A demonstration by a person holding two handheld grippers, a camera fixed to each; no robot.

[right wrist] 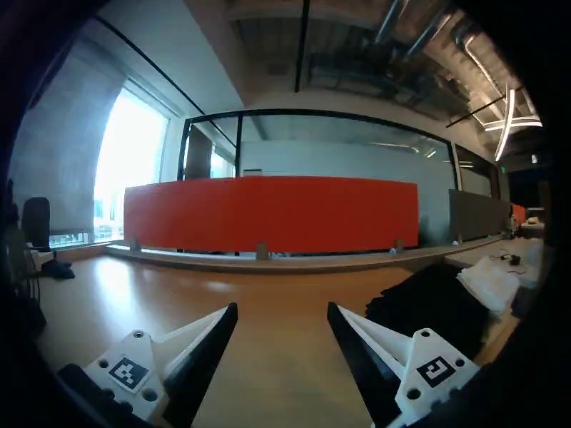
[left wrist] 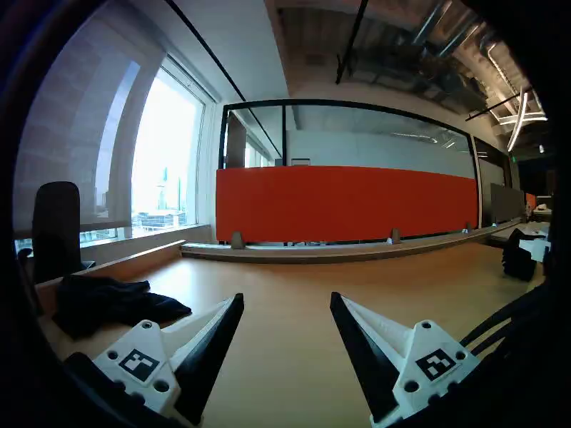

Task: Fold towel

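In the left gripper view my left gripper (left wrist: 285, 303) is open over the bare wooden table (left wrist: 300, 292), nothing between its fingers. A crumpled black towel (left wrist: 107, 303) lies on the table to its left, apart from the fingers. In the right gripper view my right gripper (right wrist: 282, 310) is open above the same table (right wrist: 278, 299). To its right sits a pile of black towels (right wrist: 432, 303), with white folded towels (right wrist: 492, 282) just beyond. Neither gripper touches any cloth.
An orange divider panel (left wrist: 346, 203) runs along the table's far edge, also seen as the orange panel (right wrist: 271, 214). A dark chair back (left wrist: 56, 228) stands at the left by the window (left wrist: 164, 164). More dark items (left wrist: 519, 260) sit at the far right.
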